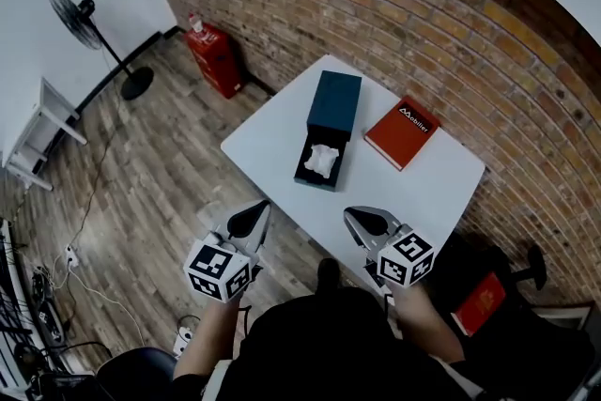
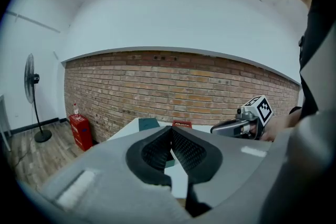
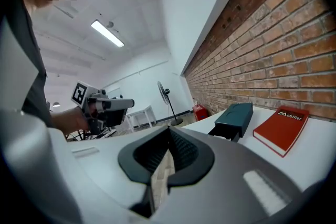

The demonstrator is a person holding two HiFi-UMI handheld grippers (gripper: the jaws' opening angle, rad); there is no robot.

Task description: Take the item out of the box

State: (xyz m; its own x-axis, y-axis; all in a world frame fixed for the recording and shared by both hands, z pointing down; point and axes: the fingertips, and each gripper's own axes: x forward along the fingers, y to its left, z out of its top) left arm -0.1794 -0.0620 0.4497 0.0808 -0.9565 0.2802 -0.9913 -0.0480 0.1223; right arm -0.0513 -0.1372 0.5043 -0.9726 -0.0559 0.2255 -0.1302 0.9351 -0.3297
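Note:
A dark teal box (image 1: 335, 101) lies open on the white table (image 1: 272, 131). Its tray holds a crumpled white item (image 1: 320, 161). Both grippers hover short of the table's near edge, apart from the box. My left gripper (image 1: 249, 221) is shut and empty, and so is my right gripper (image 1: 362, 223). In the left gripper view the shut jaws (image 2: 171, 131) point toward the box (image 2: 148, 124), with the right gripper (image 2: 220, 128) beside them. In the right gripper view the shut jaws (image 3: 169, 131) sit left of the box (image 3: 234, 115).
A red book (image 1: 403, 131) lies on the table right of the box, near the brick wall (image 1: 423, 23). On the wooden floor stand a red cabinet (image 1: 216, 59), a fan (image 1: 89, 23) and a white shelf (image 1: 42, 131). Cables lie at the lower left.

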